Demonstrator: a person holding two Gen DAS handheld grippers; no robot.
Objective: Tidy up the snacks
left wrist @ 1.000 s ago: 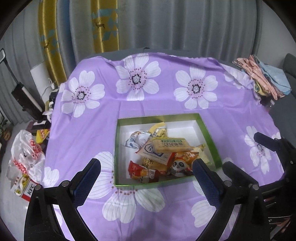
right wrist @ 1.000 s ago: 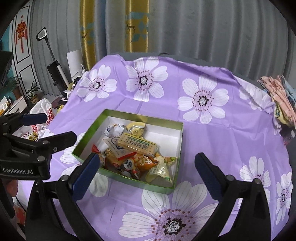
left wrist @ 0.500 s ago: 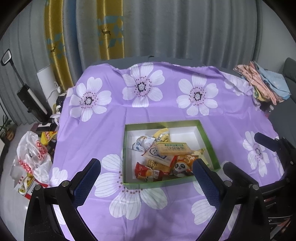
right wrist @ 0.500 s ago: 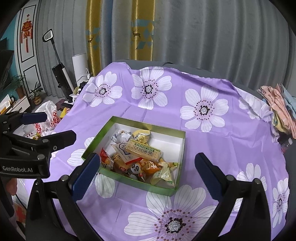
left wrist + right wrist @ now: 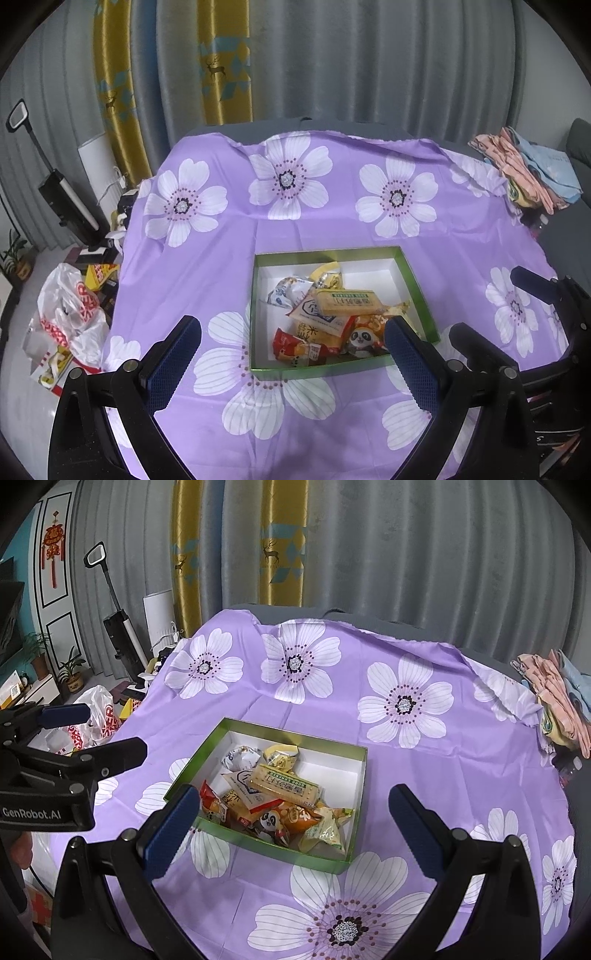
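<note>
Green snack box (image 5: pixel 419 291) on the floral cloth (image 5: pixel 332 221), ahead of left gripper (image 5: pixel 291 354) and right gripper (image 5: pixel 295 827); both jaws spread wide, empty

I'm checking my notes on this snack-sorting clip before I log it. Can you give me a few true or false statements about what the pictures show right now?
1. The green-rimmed shallow cardboard box holds a pile of wrapped snacks. True.
2. The left gripper is shut on a snack. False: its fingers are spread wide and hold nothing.
3. The long pale cracker packet with green lettering lies on top of other packets. True.
4. The right gripper is open and empty. True.
5. The box sits on a bare wooden table. False: it sits on a purple cloth with white flowers.
</note>
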